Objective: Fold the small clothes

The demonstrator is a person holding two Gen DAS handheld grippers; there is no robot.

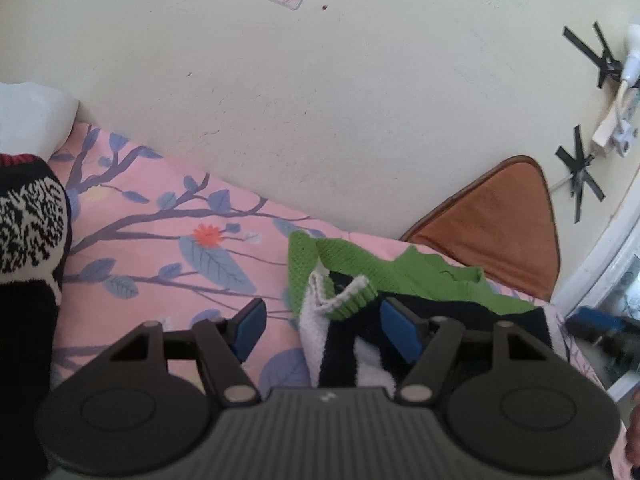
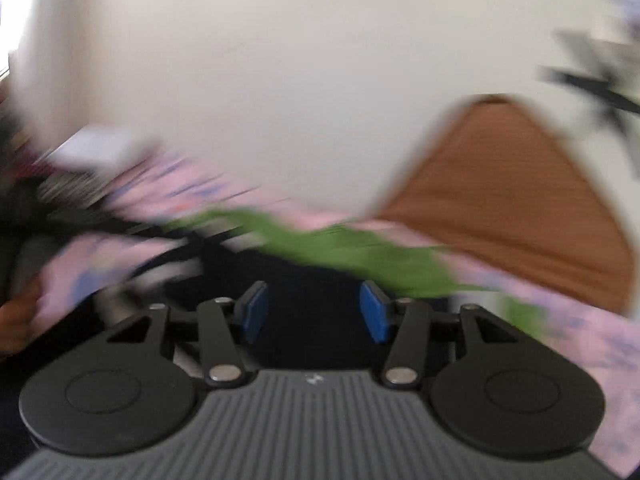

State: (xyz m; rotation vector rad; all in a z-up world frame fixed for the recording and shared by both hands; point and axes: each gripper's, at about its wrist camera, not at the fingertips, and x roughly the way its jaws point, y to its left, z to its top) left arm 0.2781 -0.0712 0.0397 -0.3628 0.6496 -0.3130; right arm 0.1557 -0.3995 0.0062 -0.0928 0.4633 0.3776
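A small knitted garment [image 1: 348,276], green with black and white stripes and a white-edged cuff, lies crumpled on the pink floral bedsheet [image 1: 160,248]. My left gripper [image 1: 324,330] hangs just over its near end. It is open: the right blue pad sits over the black stripe, the left pad over bare sheet. The right wrist view is smeared by motion. In it my right gripper [image 2: 314,312] stands open above dark fabric, with the green garment [image 2: 340,248] stretching across just beyond its fingertips. Nothing is pinched in either gripper.
A brown cushion [image 1: 496,224] leans on the cream wall at the back right. A black-and-white patterned garment [image 1: 28,232] and a white pillow [image 1: 32,116] lie at the left. Cables and black tape [image 1: 616,80] hang on the wall at right. A hand [image 2: 16,320] shows at the left edge.
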